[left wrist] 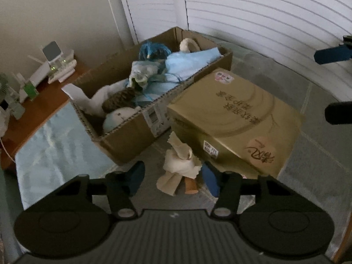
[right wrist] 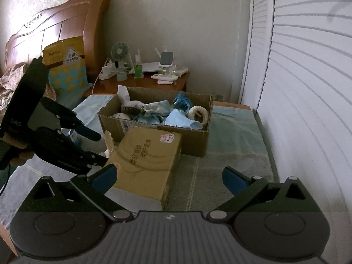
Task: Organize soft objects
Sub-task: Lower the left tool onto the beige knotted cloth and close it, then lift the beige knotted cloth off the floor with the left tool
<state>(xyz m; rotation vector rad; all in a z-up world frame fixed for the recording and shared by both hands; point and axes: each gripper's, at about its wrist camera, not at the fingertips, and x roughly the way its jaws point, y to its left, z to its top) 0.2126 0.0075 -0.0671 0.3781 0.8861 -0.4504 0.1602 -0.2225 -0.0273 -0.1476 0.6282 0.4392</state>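
Soft cream cloth bundle (left wrist: 179,165) is your target: it sits on the bedcover between the fingers of the left gripper (left wrist: 175,179), tucked against the lower corner of the gold box (left wrist: 233,118), w/ a brown cardboard tube end (left wrist: 190,186) poking out underneath.

Left wrist view: jaws are spread wide, not gripping yet; the right blue pad (left wrist: 210,181) is just beside the bundle, the left pad sits further off. Risks as I judge them: you pinch only a loose fold and the rest unravels and drags; or the right finger catches the gold box and shoves it. The tube may drop out when lifted. Open cardboard box (left wrist: 123,145) behind is already heaped w/ blue and white soft stuff, so a sloppy drop could roll off the pile and over the rim.

Right wrist view: right gripper (right wrist: 170,179) is released, empty, jaws wide, hovering above the gold box's near end. Left gripper (right wrist: 103,148) shows at left w/ fingers down by the cloth (right wrist: 109,143). Both tools are close around the same box, so a careless swing toward the cardboard box (right wrist: 195,140) could knock them together. Dim light also makes depth hard to judge.
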